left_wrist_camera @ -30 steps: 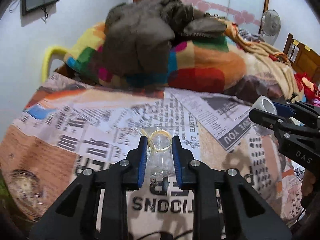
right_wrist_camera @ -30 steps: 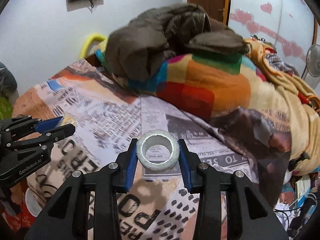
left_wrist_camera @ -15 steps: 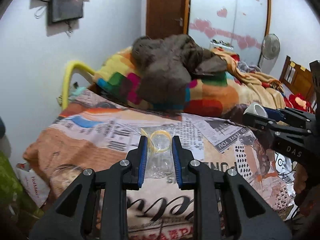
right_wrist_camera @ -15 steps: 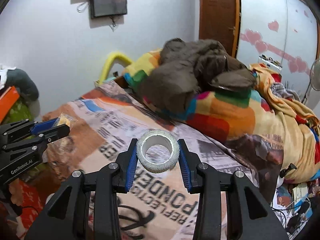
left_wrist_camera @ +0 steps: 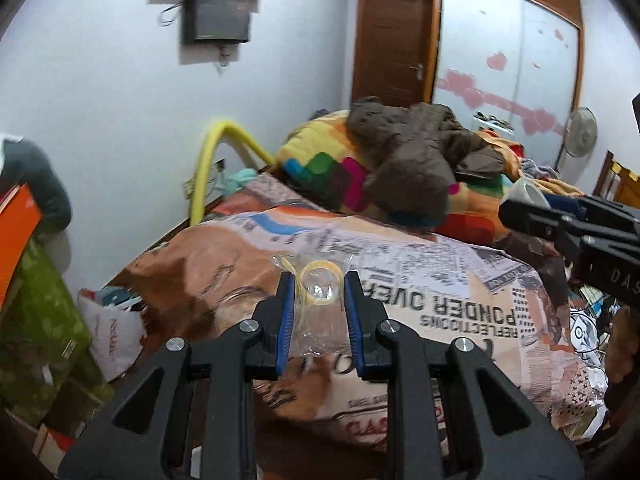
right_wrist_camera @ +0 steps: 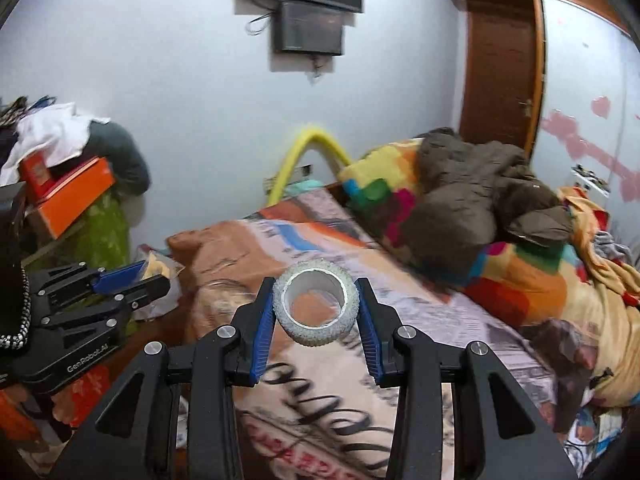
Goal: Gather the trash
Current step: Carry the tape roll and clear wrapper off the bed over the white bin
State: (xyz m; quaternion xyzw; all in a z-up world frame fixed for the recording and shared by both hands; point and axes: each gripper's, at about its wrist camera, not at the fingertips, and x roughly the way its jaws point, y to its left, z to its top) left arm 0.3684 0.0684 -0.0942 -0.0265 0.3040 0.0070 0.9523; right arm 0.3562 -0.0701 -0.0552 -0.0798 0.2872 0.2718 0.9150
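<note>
My left gripper (left_wrist_camera: 319,292) is clamped on a clear plastic wrapper (left_wrist_camera: 318,300) with a yellow ring printed on it, held off the bed. My right gripper (right_wrist_camera: 316,304) pinches a white tape roll (right_wrist_camera: 316,308) between its blue pads, hole facing me. Below both lies the newsprint-patterned bedsheet (left_wrist_camera: 400,280). In the left wrist view the right gripper shows at 3 o'clock. Farther off, at 1 o'clock, a brown jacket (left_wrist_camera: 412,160) sits on a multicoloured blanket (left_wrist_camera: 320,160). Beyond, at 12 o'clock, a wooden door (left_wrist_camera: 394,36).

White walls (right_wrist_camera: 180,80), wooden door (left_wrist_camera: 390,40), cluttered bed (left_wrist_camera: 440,280), wall-mounted screen (right_wrist_camera: 308,28).
</note>
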